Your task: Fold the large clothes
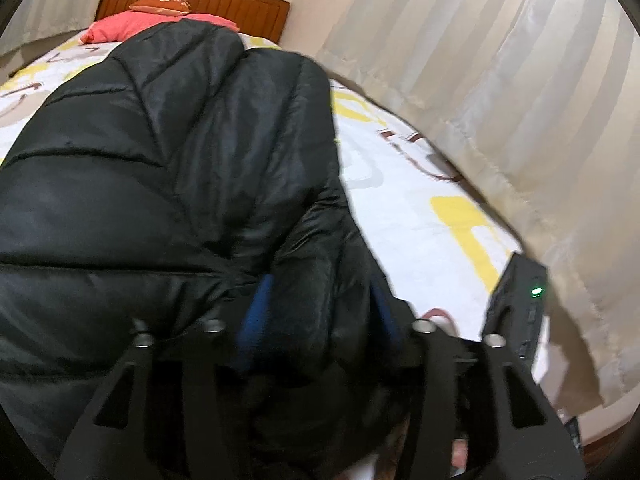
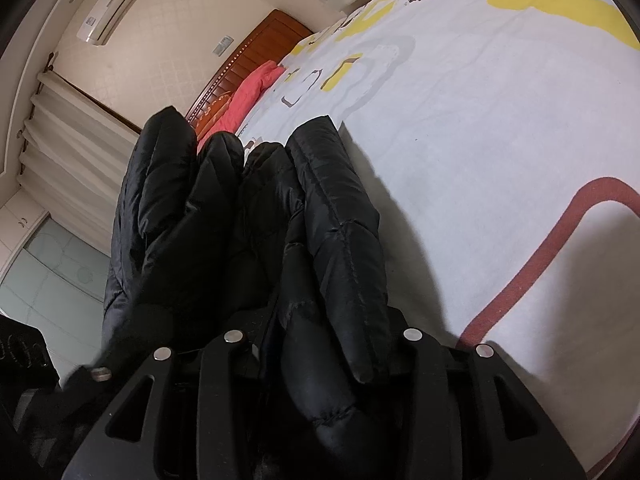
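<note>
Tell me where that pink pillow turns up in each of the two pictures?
Left wrist view: pink pillow at top left, behind the black jacket.
Right wrist view: pink pillow left of centre, upper half, beyond the jacket.
Shared landmark: the wooden headboard right behind it.

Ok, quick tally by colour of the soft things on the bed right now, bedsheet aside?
Black: 1, the puffer jacket
Coral pink: 1, the pillow
Orange: 1, the small cushion against the headboard
Total: 3
</note>
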A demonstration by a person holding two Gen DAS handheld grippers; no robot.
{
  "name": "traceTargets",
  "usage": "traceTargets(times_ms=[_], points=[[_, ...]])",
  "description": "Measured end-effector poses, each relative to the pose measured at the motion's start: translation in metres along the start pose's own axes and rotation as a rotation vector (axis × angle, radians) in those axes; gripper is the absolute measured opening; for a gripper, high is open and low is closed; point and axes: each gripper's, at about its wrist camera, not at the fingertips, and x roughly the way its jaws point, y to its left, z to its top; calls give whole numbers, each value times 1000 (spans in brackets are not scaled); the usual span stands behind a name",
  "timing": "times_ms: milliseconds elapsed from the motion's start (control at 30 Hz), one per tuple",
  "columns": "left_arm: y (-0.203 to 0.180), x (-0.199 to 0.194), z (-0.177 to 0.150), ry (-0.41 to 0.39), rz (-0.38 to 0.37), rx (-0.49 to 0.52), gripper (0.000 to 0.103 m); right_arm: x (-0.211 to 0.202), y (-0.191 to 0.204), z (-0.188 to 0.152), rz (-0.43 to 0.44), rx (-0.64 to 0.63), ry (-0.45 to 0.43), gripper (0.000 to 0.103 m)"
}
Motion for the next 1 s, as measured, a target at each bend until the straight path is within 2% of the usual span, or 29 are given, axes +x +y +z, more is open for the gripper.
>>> traceTargets(times_ms=[133,200,333,433,533,600,700,767,900,1000], points=[[-5,-10,2,-12,-16,-21,60,-6,-2,2,-5,6,-4,48],[-5,-18,4,-21,-38,-57,60,-13,-1,3,-26,-4,-21,56],[-3,-43,10,-62,-69,-96,61,-27,-3,9,-48,-8,-44,57],[5,-68,17,-118,-79,-123,66,-40,-1,16,-55,-3,-69,57],[20,-92,26,-177,-73,-163,68,-55,9,24,-41,-9,-107,57],[34,-104,31,-216,-59,-202,73,-62,18,29,-9,-11,-115,59],[70,-118,33,-262,-20,-295,73,-61,32,32,46,-17,-92,61],[92,-121,29,-265,0,-354,73,-53,42,29,68,-28,-60,61],[129,-116,12,-246,31,-457,73,-31,57,17,94,-41,6,61],[143,-107,-1,-211,42,-491,73,-14,69,7,115,-52,60,61]])
